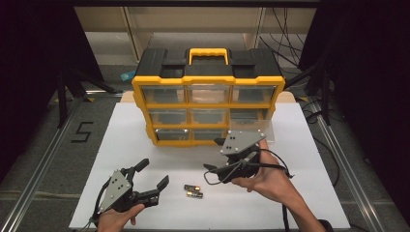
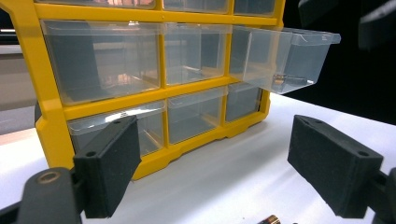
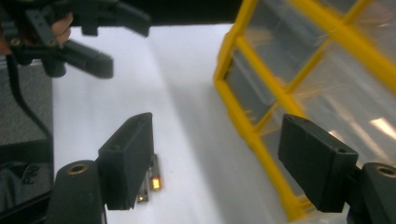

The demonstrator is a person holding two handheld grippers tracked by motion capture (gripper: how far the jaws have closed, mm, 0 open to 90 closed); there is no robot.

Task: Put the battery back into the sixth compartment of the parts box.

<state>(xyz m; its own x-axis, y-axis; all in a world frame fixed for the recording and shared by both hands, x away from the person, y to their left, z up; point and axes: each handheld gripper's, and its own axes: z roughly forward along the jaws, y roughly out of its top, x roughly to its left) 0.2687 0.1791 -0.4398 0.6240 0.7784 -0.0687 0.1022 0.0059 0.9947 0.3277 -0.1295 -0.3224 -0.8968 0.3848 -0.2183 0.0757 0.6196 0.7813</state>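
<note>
Left tool (image 1: pixel 153 175) spread, empty | right tool (image 1: pixel 211 155) spread, empty | two small brass-tipped batteries (image 1: pixel 193 190) on open white surface (image 1: pixel 290 193) between | yellow-framed drawer cabinet (image 1: pixel 208 96) behind, clear plastic drawer (image 2: pixel 285 58) protruding

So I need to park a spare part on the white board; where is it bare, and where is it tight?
Bare: the white board left of the organizer, and its right edge beyond the right gripper. Crowded: the front middle, where two batteries lie between that gripper and the left gripper, and under the pulled-out drawer.

We see organizer (image 1: pixel 208 96): glossy yellow-black plastic, clear smooth plastic drawers (image 2: pixel 285 56). Batteries (image 1: pixel 193 190): shiny metal. Table (image 1: pixel 300 193): matt white. Our gripper pads (image 2: pixel 112 163): rough matt black.
</note>
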